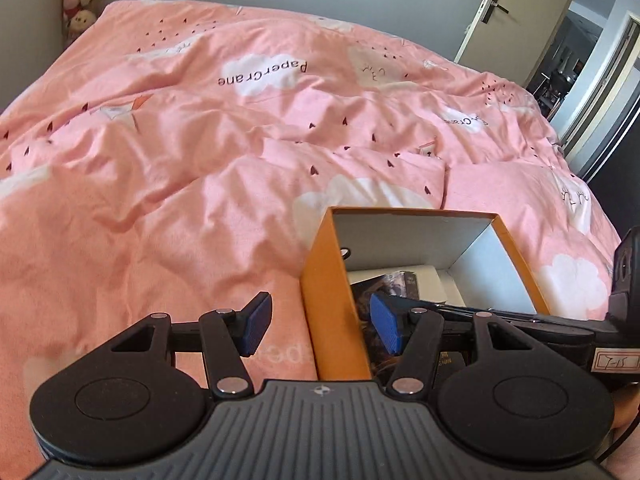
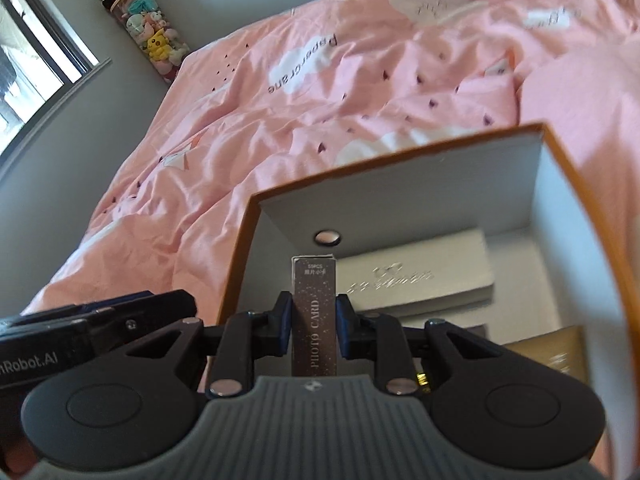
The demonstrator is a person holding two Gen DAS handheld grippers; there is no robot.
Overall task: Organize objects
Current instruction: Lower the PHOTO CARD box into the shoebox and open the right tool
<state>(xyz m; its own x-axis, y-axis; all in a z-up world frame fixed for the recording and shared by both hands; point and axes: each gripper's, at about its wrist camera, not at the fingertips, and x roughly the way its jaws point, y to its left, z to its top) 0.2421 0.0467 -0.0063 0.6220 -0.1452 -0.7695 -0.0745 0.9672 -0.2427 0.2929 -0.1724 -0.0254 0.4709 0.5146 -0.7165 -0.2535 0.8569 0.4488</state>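
Observation:
An open orange box (image 1: pixel 334 288) with a white inside stands on the pink bed; it also shows in the right wrist view (image 2: pixel 240 264). My left gripper (image 1: pixel 320 328) is open, its jaws astride the box's left wall, one finger outside and one inside. My right gripper (image 2: pixel 313 322) is shut on a dark "PHOTO CARD" box (image 2: pixel 313 320), held upright just above the orange box's opening. Inside lie a white case (image 2: pixel 416 280), a gold item (image 2: pixel 556 356) and a dark printed item (image 1: pixel 384 284).
The pink "PaperCrane" duvet (image 1: pixel 200 160) covers the whole bed around the box. A column of plush toys (image 2: pixel 148 28) hangs in the far corner by a window (image 2: pixel 32 52). An open door (image 1: pixel 516 12) is at the right.

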